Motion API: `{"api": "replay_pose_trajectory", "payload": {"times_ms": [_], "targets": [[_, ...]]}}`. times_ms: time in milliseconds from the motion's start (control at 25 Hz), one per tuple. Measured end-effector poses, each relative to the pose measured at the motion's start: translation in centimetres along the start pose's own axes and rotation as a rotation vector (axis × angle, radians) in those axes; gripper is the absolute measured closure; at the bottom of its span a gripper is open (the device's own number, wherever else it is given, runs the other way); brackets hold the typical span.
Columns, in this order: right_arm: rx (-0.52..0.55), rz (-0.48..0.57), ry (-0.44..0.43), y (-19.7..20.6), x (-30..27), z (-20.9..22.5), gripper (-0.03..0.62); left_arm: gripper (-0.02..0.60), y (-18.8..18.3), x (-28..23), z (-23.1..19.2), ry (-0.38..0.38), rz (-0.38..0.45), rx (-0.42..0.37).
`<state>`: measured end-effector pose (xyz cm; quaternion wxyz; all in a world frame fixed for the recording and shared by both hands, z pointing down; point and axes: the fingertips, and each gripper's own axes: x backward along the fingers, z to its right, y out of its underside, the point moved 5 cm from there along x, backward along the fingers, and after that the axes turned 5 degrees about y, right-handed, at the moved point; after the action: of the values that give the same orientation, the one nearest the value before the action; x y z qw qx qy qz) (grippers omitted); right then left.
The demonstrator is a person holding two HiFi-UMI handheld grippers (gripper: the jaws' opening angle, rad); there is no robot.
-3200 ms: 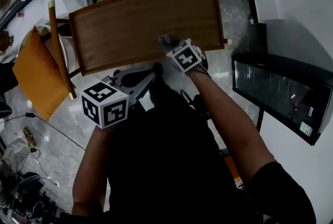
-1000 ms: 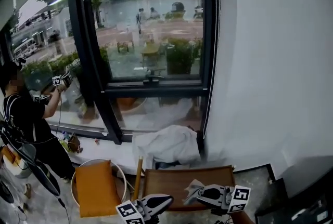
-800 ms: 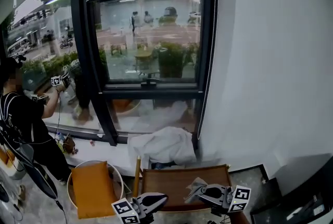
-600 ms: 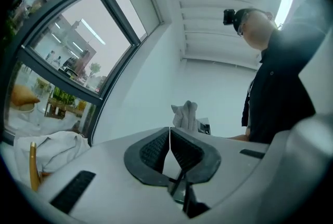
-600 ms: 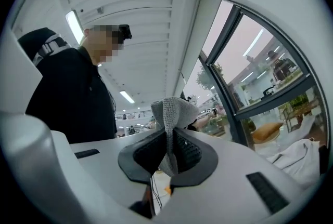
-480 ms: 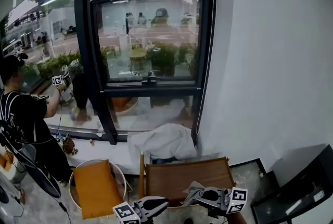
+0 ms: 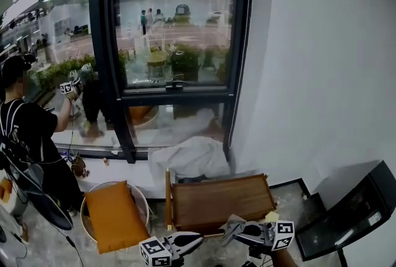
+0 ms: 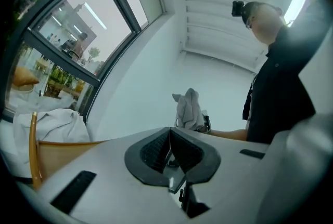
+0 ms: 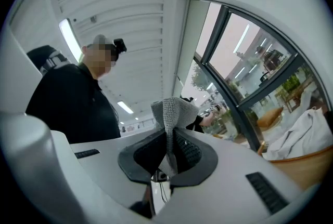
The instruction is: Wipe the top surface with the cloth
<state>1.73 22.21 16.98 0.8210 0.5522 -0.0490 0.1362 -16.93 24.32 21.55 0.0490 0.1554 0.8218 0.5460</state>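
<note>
The brown wooden table top (image 7: 219, 201) lies low in the head view, in front of the window. My right gripper (image 7: 234, 228) hangs over its near edge, shut on a grey cloth (image 7: 231, 223). In the right gripper view the cloth (image 9: 170, 112) sticks up bunched between the shut jaws of that gripper (image 9: 169, 146). My left gripper (image 7: 193, 237) is near the table's front left, shut with nothing in it. In the left gripper view its jaws (image 8: 169, 137) meet, and the cloth (image 8: 188, 108) shows beyond them.
An orange cushioned chair (image 7: 111, 216) stands left of the table, and a white sheet (image 7: 189, 157) is heaped behind it by the window. A black cabinet (image 7: 346, 213) stands at the right. Another person (image 7: 28, 135) stands at the far left.
The head view has swung up from looking straight down on the table to facing the window. In the last second more of the table has come into view. The cloth stays gripped.
</note>
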Motion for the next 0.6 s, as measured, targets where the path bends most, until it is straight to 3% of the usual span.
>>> {"api": "replay_pose_trajectory", "payload": {"times_ms": [280, 600], "targets": [[-0.043, 0.093, -0.031, -0.5, 0.1, 0.6, 0.554, 0.569, 0.6, -0.3, 1.0, -0.011, 0.003, 0.016], [0.035, 0.006, 0.000, -1.2, 0.1, 0.5, 0.553, 0.569, 0.7, -0.6, 1.0, -0.025, 0.001, 0.006]]}}
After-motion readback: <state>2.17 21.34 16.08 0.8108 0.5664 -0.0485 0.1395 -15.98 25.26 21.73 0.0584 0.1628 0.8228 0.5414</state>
